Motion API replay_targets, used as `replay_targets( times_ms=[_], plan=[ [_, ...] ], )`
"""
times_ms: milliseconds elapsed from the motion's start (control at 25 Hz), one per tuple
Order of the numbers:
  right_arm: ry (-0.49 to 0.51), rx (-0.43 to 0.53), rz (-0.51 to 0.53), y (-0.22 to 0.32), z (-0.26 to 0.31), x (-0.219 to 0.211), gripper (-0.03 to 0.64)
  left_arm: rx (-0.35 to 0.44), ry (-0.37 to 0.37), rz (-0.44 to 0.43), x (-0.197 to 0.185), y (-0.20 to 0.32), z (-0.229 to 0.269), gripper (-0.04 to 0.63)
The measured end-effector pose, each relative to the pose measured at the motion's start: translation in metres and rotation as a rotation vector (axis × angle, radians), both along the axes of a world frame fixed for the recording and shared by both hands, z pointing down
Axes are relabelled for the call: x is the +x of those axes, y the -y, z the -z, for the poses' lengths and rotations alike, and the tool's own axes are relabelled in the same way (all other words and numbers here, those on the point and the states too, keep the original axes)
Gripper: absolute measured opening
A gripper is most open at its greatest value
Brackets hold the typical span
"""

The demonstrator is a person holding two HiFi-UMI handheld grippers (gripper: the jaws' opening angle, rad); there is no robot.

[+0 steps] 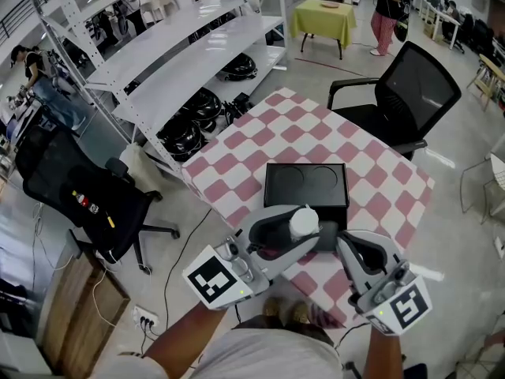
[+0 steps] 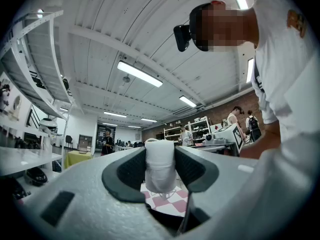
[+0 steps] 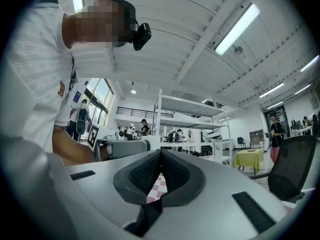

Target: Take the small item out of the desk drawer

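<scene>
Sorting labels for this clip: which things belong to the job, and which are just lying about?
Job: small white item, clamped in the left gripper; black drawer box; checkered table.
Lying about: black chair, white shelves, yellow table.

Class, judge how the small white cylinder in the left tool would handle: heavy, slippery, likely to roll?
Probably light: the small white cylinder stands upright in the left tool, pinched only at its sides. Its wrinkled, wrapped-looking surface suggests slight give and fair grip. Being round, it may roll if laid sideways.
</scene>
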State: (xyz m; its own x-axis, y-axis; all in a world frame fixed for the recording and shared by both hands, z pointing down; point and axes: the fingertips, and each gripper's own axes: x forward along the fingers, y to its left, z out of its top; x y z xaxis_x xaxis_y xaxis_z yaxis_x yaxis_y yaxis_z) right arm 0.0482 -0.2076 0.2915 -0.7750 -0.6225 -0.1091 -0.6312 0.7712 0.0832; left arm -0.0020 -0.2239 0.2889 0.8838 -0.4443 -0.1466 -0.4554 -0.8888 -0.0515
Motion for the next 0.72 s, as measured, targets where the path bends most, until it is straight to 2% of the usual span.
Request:
replay_targets(
  times_ms=[720],
  plan=[
    [0.002, -0.012, -0.004, 0.0036, -0.0036, -0.0018, 0.011, -0.001, 0.01, -0.005, 0.0002, 0.0025, -0.003, 0.187]
  ],
)
